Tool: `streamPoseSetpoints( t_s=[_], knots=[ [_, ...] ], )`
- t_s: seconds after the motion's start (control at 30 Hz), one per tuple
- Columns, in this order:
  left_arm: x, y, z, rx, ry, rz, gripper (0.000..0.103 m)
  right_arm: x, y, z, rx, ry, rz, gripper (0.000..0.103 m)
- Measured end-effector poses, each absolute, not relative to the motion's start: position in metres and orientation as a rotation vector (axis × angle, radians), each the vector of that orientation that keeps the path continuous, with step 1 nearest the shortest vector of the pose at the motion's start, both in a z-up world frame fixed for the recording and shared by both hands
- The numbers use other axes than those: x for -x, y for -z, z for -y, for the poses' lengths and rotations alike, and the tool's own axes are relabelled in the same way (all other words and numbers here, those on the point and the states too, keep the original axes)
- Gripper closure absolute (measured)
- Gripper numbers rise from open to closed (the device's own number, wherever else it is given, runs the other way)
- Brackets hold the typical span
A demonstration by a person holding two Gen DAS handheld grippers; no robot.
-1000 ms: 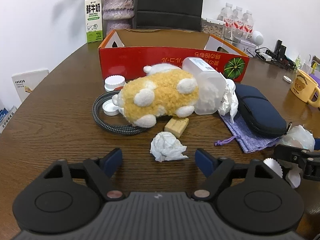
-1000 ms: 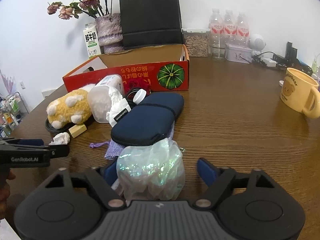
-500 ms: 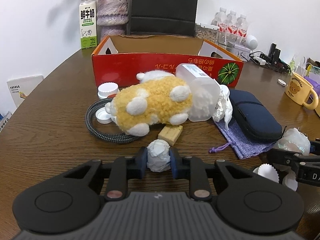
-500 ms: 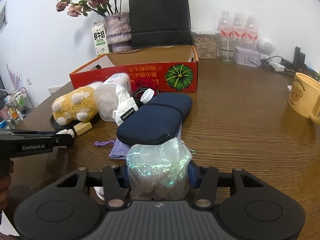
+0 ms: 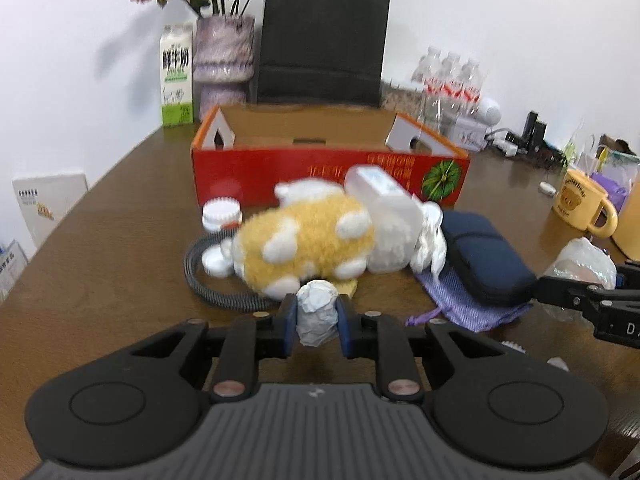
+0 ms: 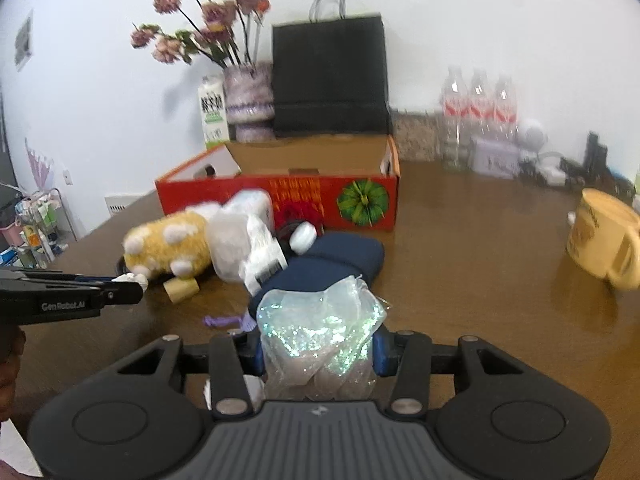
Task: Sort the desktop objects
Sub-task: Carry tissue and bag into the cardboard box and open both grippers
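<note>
So this one looks barely started, going by how things lie: the red cardboard box [image 5: 328, 176] at the far side of the table [image 5: 112, 264] seems empty as far as I can see into it, and pretty much the whole pile is sitting in front of it. That's the yellow plush toy [image 5: 308, 244], the frosted plastic container [image 5: 384, 220] leaning on it, the navy zip case [image 5: 484, 264] on a purple drawstring pouch [image 5: 460, 304], a coiled braided cable [image 5: 216, 292], a couple of white caps, a small tan block [image 6: 182, 290]. All of that is left to deal with, I'd say. What is in hand: the left gripper [image 5: 318, 320] is clenched on a crumpled tissue ball [image 5: 318, 312], squeezed right between the blue pads, just near of the plush toy and a bit off the tabletop by the look of it. The right gripper [image 6: 320, 354] is clamped around a crinkly iridescent plastic bag [image 6: 320, 332], which bulges up between the fingers and sits just on the near side of the navy case. Both bits look like trash to me, so my guess is they go to a bin or the box, but no bin shows up in either view. Both frames are blurry, so fine detail is iffy.
</note>
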State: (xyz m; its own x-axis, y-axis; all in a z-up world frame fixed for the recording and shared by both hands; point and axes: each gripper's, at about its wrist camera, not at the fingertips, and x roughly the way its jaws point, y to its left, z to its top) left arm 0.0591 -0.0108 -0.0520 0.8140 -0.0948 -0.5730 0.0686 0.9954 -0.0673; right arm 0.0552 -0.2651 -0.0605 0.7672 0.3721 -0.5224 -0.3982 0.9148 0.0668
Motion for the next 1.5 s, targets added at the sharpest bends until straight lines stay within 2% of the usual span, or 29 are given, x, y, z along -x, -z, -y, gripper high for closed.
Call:
streamPoseSetpoints(
  t_s=[0.3,0.53,0.7,0.83,1.1,1.37,1.4,1.47,1.5],
  knots=[
    [-0.09,0.006,-0.004,0.082,0.056,-0.489,0.082,-0.096,0.012,0.243,0.054,-0.504,-0.416,0.058],
    [-0.156,-0.032,-0.013,0.1,0.06,-0.47,0.082,-0.168,-0.03,0.211,0.045,-0.527,-0.366,0.058],
    [-0.222,-0.047,-0.019,0.095,0.049,-0.516,0.082,-0.25,-0.04,0.191,0.012,-0.511,-0.462,0.058],
    [-0.289,-0.047,-0.021,0.079,0.034,-0.624,0.082,-0.321,-0.034,0.174,0.021,-0.48,-0.565,0.058],
    [-0.406,-0.003,-0.022,0.017,-0.028,-0.881,0.082,-0.426,0.015,0.141,0.077,-0.41,-0.836,0.058],
    [-0.452,0.038,-0.021,0.011,-0.038,-0.983,0.082,-0.467,0.058,0.119,0.118,-0.36,-0.94,0.058],
    [-0.454,0.041,-0.022,0.014,-0.044,-0.994,0.08,-0.47,0.061,0.117,0.122,-0.357,-0.955,0.054],
    [-0.459,0.047,-0.024,0.029,-0.055,-1.032,0.065,-0.476,0.068,0.116,0.116,-0.346,-0.992,0.044],
    [-0.459,0.049,-0.026,0.045,-0.06,-1.044,0.047,-0.478,0.07,0.116,0.109,-0.343,-1.011,0.032]
  ],
)
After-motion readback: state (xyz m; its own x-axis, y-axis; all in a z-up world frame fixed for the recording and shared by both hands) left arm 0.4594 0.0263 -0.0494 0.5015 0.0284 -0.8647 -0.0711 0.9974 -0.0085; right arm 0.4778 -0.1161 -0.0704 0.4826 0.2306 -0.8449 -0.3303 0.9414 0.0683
